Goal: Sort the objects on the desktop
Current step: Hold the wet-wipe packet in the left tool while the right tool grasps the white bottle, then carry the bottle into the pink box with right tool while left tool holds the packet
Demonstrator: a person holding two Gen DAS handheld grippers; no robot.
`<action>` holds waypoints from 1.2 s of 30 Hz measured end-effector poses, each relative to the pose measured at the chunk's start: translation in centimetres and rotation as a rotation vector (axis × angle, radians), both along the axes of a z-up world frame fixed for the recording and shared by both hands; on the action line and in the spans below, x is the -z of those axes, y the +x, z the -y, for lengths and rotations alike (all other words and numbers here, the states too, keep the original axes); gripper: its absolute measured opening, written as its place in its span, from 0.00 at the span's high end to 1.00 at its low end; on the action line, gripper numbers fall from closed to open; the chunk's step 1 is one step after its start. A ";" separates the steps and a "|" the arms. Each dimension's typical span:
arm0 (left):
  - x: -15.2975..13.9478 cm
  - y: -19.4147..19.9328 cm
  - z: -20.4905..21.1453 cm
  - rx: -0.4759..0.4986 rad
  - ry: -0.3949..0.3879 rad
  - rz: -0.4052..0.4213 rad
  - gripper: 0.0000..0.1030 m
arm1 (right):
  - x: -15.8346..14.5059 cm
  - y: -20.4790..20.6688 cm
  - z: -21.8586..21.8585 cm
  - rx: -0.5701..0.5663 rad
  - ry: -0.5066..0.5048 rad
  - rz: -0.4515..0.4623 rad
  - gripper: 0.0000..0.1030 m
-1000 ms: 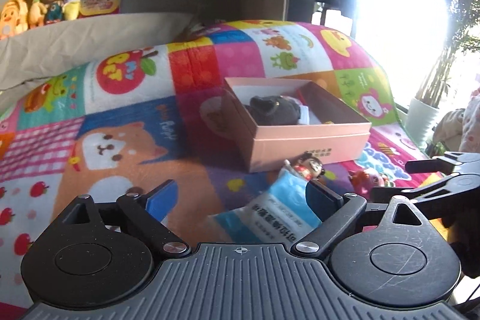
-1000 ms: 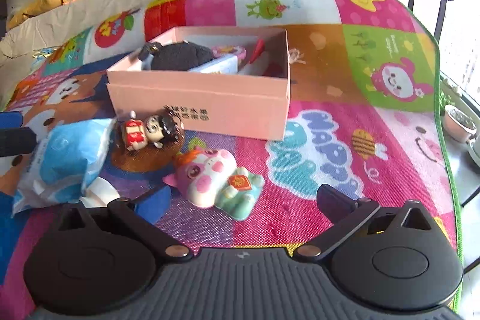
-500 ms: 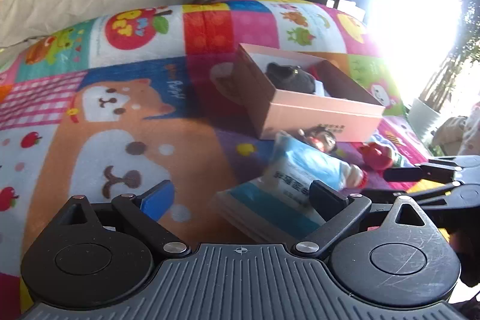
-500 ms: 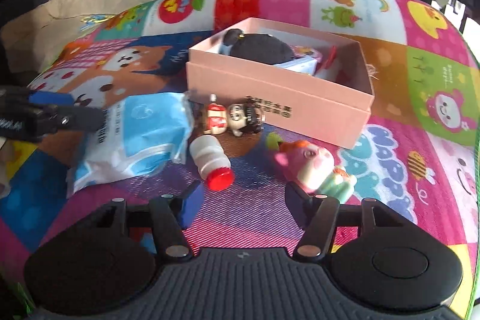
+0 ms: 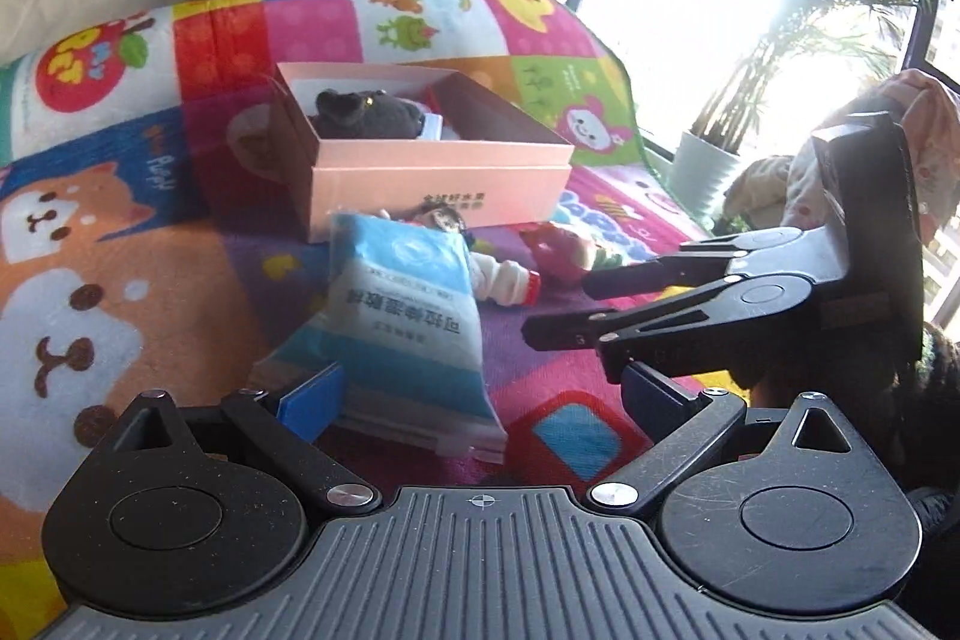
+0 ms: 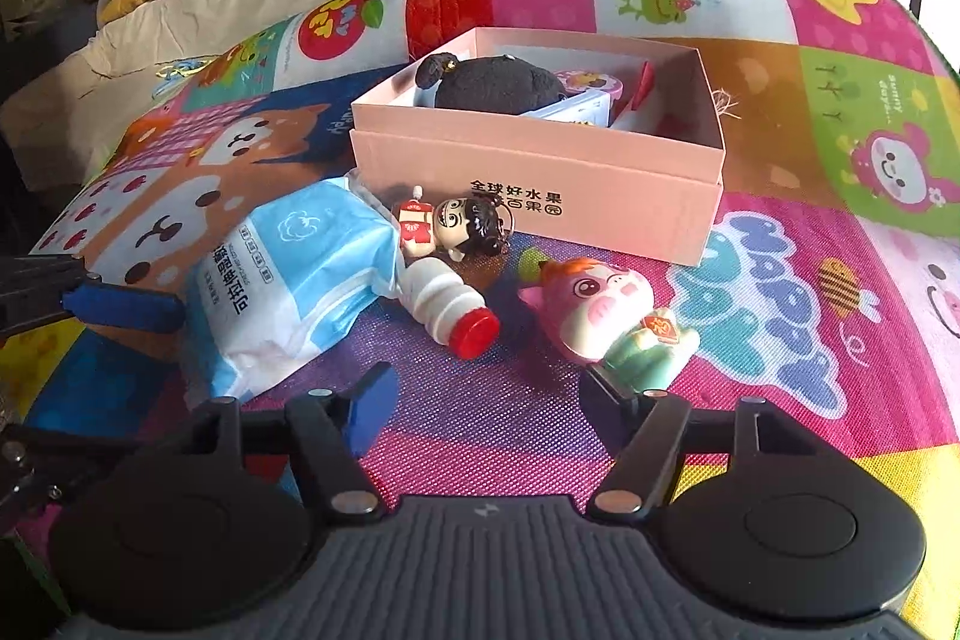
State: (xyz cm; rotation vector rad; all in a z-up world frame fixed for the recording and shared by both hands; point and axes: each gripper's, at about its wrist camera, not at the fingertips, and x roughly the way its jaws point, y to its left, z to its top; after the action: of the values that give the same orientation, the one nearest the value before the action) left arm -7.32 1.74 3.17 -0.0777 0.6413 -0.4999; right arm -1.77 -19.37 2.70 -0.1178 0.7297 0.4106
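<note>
Right wrist view, right tongs (image 6: 489, 394) opening, empty, bottle (image 6: 447, 307) and pig figurine (image 6: 606, 313) ahead, left tongs (image 5: 480, 391) spread

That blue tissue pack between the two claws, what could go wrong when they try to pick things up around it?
The little white bottle lies against the blue tissue pack, so lifting the pack may set it rolling. The left claw is open around the soft pack, which could sag or slip. The right claw, its jaws opening with nothing between them, is near the pig figurine and could knock it.
</note>
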 end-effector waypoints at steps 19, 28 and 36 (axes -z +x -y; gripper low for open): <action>-0.1 0.6 -2.2 -0.162 0.073 0.016 0.01 | -0.3 2.3 -2.7 0.042 0.001 -0.019 0.62; 0.4 0.9 -0.7 -0.116 0.063 0.008 0.01 | 0.1 1.9 0.2 0.166 -0.093 0.054 0.59; 0.1 0.9 -0.9 -0.126 0.073 0.011 0.00 | 0.1 3.2 -1.0 0.108 -0.040 0.071 0.47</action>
State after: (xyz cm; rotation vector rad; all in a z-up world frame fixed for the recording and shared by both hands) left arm -6.45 2.61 3.10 -0.0465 0.6390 -0.3547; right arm 1.40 -18.37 2.60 -0.1294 0.6713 0.2879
